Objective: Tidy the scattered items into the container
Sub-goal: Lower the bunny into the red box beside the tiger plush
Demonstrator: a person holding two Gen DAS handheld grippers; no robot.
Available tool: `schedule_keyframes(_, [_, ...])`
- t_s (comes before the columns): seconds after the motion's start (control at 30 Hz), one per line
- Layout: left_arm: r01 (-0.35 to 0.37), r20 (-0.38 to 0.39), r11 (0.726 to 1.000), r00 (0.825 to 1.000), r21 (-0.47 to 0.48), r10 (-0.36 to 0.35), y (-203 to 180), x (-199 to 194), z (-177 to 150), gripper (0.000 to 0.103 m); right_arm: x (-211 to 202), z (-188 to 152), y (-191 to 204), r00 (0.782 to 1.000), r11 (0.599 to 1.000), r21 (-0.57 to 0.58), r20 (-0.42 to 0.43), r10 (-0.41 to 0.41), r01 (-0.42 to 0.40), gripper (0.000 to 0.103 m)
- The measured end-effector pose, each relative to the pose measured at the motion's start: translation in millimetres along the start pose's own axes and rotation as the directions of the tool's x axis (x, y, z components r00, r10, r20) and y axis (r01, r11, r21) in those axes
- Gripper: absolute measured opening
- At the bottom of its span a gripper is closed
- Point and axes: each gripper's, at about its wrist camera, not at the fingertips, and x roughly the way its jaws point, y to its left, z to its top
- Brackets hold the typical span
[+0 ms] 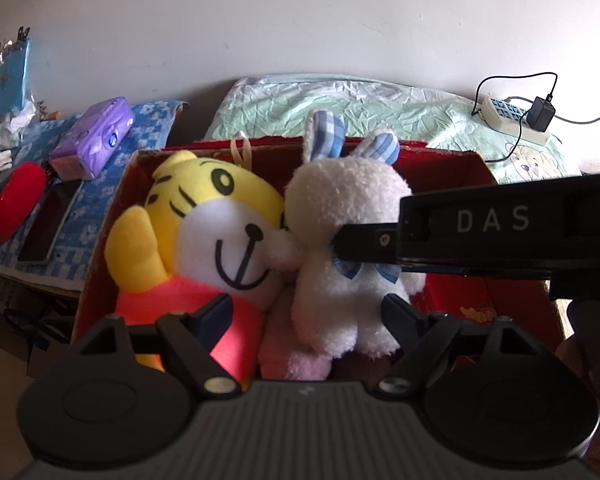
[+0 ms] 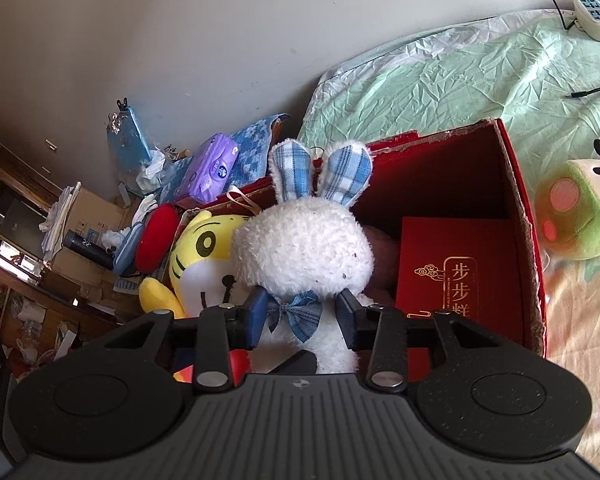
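Right gripper [image 2: 300, 320]: I have it closed around the neck of the white rabbit [image 2: 302, 256], one pad on each side of the blue plaid bow [image 2: 296, 314]. In my left wrist view the same tool [image 1: 342, 246] reaches in from the right, its tip pressed into the rabbit's fur at the bow.

Left gripper [image 1: 308, 312]: my fingers are spread wide and grasp nothing; they sit just above the near edge of the box, the left fingertip [image 1: 216, 308] in front of the tiger's red shirt, the right one in front of the rabbit's legs.

White rabbit: upright inside the red box [image 2: 520, 216], plaid ears sticking up past the back wall, leaning against the tiger on its left.

Yellow tiger [image 1: 208, 224]: already in the box, at its left end, face turned up, cheek touching the rabbit.

Pink plush [image 1: 292, 356]: low in the box, under and between the tiger and the rabbit; I cannot tell what it is.

Red gift box [image 2: 456, 276]: flat on the floor of the container at its right side, gold lettering up.

Green plush [image 2: 580, 220]: outside the box, on the bedsheet [image 2: 440, 80] just beside the right wall.

Purple tissue pack [image 1: 94, 138]: on the blue patterned cloth [image 1: 80, 200] left of the box.

Power strip [image 1: 512, 118]: at the far right of the bed, a black charger plugged in.
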Motion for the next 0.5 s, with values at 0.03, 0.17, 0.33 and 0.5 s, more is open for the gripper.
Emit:
schedule_keyframes(0.03, [0.001,-0.002,1.0,1.0,0.0,-0.001,0.0,0.3,0.1,0.085,0.2,0.2,0.0,1.0,1.0,0.0,0.0,-0.002,0.002,0.04])
schedule_keyframes(0.17, [-0.001,-0.012,1.0,1.0,-0.003,0.001,-1.2,0.5,1.4,0.087,1.4,0.9,-1.4,1.0,1.0,0.01,0.001,-0.002,0.002,0.04])
schedule_keyframes(0.33, [-0.014,-0.03,1.0,0.999,0.003,0.014,-6.5,2.6,1.9,0.09,2.2,0.3,-2.4,1.0,1.0,0.023,0.004,-0.001,0.001,0.04])
schedule_keyframes(0.5, [-0.018,-0.051,1.0,0.999,0.001,0.018,-9.1,3.5,2.1,0.092,0.3,0.5,-4.9,1.0,0.999,0.037,0.005,0.005,-0.005,0.039])
